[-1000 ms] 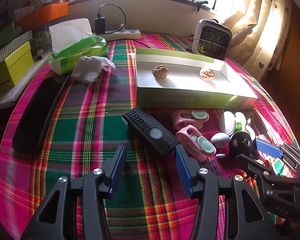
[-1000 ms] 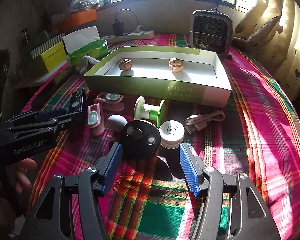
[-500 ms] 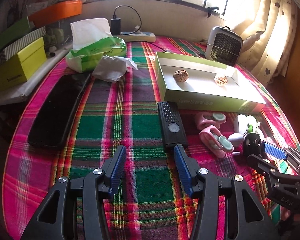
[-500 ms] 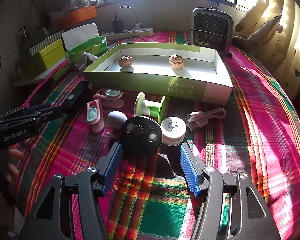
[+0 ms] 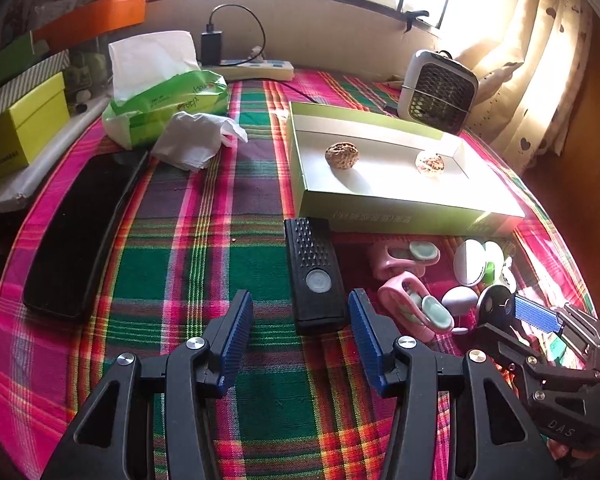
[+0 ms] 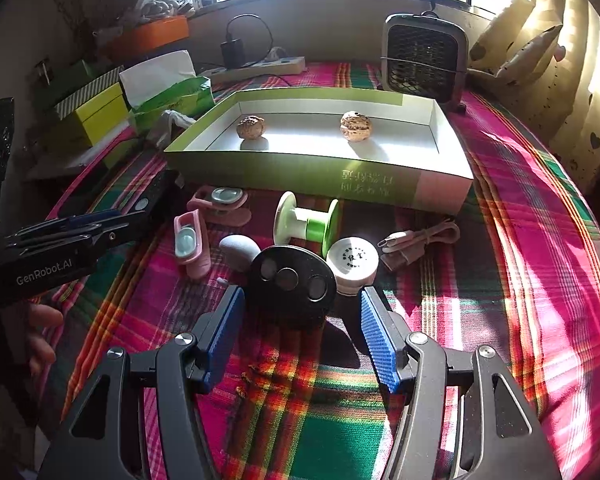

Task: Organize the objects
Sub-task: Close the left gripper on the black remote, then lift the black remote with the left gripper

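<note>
A green box lid (image 5: 400,212) (image 6: 300,176) lies on the plaid cloth with two walnuts (image 5: 341,155) (image 6: 355,125) in it. In front lie a black remote (image 5: 314,274), two pink clips (image 6: 190,242), a grey pebble-like piece (image 6: 239,250), a green spool (image 6: 306,226), a white round tin (image 6: 353,258), a pink cable (image 6: 420,238) and a black round disc (image 6: 291,286). My left gripper (image 5: 300,312) is open, the remote's near end between its fingertips. My right gripper (image 6: 302,316) is open around the near side of the disc.
A black tray (image 5: 80,232) lies at the left. A tissue pack (image 5: 164,100) and a crumpled tissue (image 5: 196,140) sit behind. A small fan (image 6: 424,60), a power strip (image 5: 256,70) and yellow boxes (image 5: 20,136) stand by the window. Curtains hang at the right.
My left gripper has swung left and lined up with the remote, whose near end now sits between its fingertips. My right gripper has edged forward around the black disc.
</note>
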`<state>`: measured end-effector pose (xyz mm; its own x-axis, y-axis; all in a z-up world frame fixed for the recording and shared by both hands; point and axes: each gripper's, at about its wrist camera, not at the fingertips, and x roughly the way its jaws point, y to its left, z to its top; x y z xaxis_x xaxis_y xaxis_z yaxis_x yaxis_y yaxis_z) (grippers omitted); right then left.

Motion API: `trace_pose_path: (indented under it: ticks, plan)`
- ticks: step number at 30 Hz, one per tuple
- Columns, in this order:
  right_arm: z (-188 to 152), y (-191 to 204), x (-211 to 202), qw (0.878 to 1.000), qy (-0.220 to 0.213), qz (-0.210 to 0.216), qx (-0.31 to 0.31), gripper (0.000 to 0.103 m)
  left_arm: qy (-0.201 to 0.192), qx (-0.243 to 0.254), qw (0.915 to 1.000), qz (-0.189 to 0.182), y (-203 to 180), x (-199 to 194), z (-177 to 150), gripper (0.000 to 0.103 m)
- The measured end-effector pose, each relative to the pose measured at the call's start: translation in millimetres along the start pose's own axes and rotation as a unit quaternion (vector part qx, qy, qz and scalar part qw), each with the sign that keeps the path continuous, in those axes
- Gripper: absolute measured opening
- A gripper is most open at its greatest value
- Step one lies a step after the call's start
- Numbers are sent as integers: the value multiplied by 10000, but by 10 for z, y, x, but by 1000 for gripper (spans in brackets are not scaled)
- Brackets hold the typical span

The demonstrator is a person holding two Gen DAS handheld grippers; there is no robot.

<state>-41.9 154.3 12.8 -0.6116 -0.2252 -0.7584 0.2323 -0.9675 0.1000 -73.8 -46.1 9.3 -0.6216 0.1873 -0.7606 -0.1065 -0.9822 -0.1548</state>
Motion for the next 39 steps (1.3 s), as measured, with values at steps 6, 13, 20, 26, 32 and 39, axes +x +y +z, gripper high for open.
trace_pose_path:
  ticks: [6,13,20,26,32,39]
  plan:
    - [26,12,16,10000,13,61,13,56,24,78,10000,28,-12,64,40,48]
    - [40,31,32,9999,12,110,11,48,45,94,9999,68,-3,102,80,48]
    - [41,27,25,9998,1,170,58,48,29,137,9998,140,0,136,109,48]
    - [31,58,17,9997,0,233,29,48,1,99,9998,176,30,129,97,40]
    - [10,60,7,9996,-3,269,6,48,-5,49,9997,221,90,107,80,26]
    - [-13,52,-10,9995,-18,299,18,48,-16,94,9997,208,101,61,13,25]
